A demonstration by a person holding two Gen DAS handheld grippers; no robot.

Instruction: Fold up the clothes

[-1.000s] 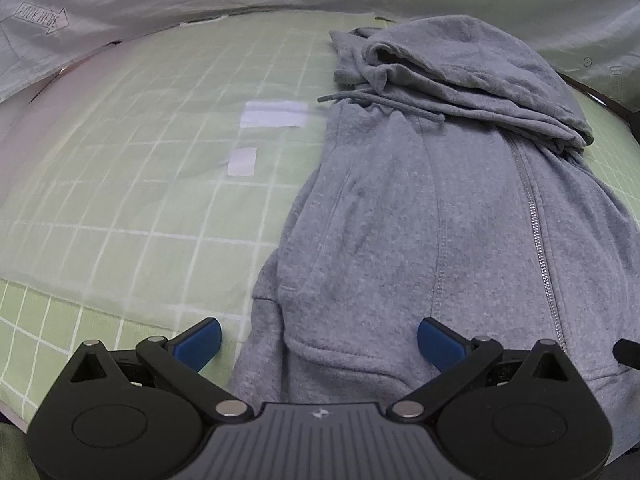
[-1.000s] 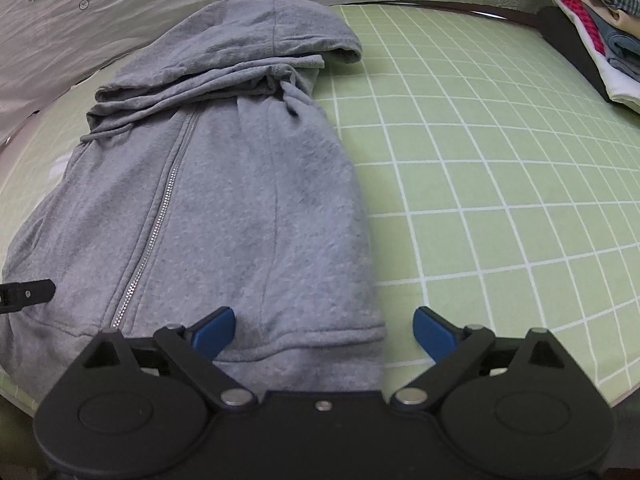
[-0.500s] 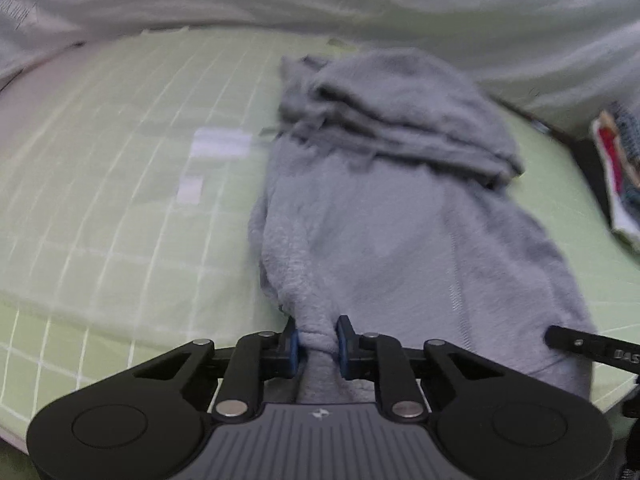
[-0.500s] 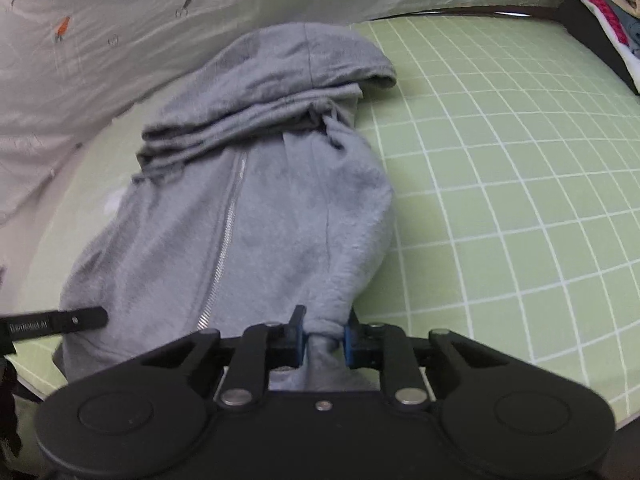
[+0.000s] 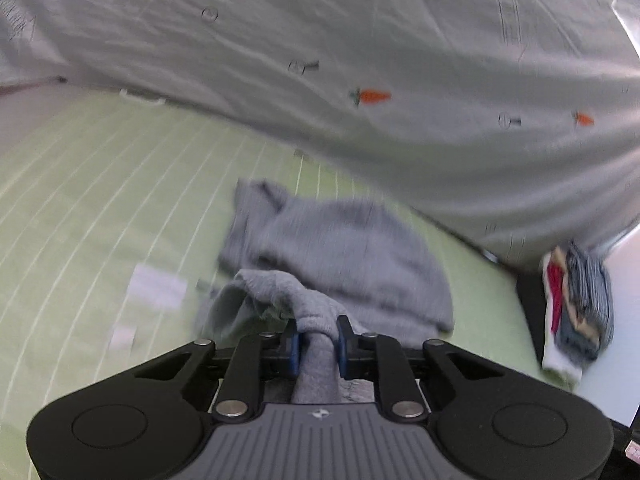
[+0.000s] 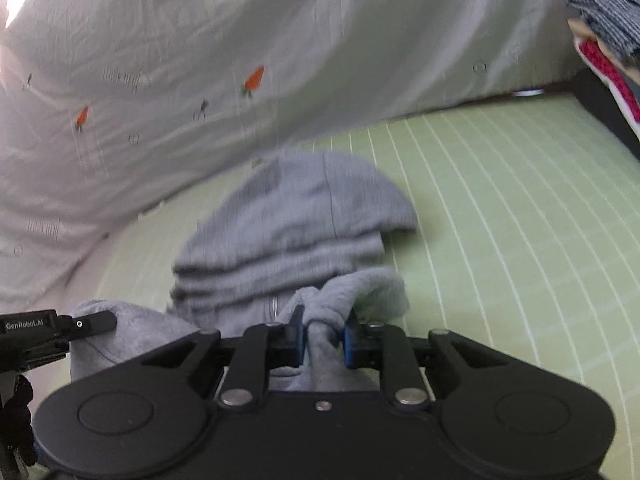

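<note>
A grey zip hoodie [image 5: 340, 248] lies on the green gridded mat [image 5: 100, 200], hood end toward the back. My left gripper [image 5: 317, 340] is shut on a bunched piece of its hem, lifted off the mat and carried toward the hood. In the right wrist view the hoodie [image 6: 296, 220] shows its hood and folded layers, and my right gripper [image 6: 325, 340] is shut on the other hem corner, also raised. The left gripper's tip [image 6: 86, 322] shows at the left edge there. Both views are motion blurred.
A white sheet with small carrot prints [image 5: 380, 60] hangs behind the mat. A stack of folded clothes [image 5: 576, 304] sits at the right, also seen top right as folded clothes [image 6: 604, 40]. White tape patches [image 5: 156, 292] lie left of the hoodie.
Both grippers, open over the hem a second ago, closed on it and have lifted it forward toward the hood. The hoodie's lower half is now doubled up over its upper part.
</note>
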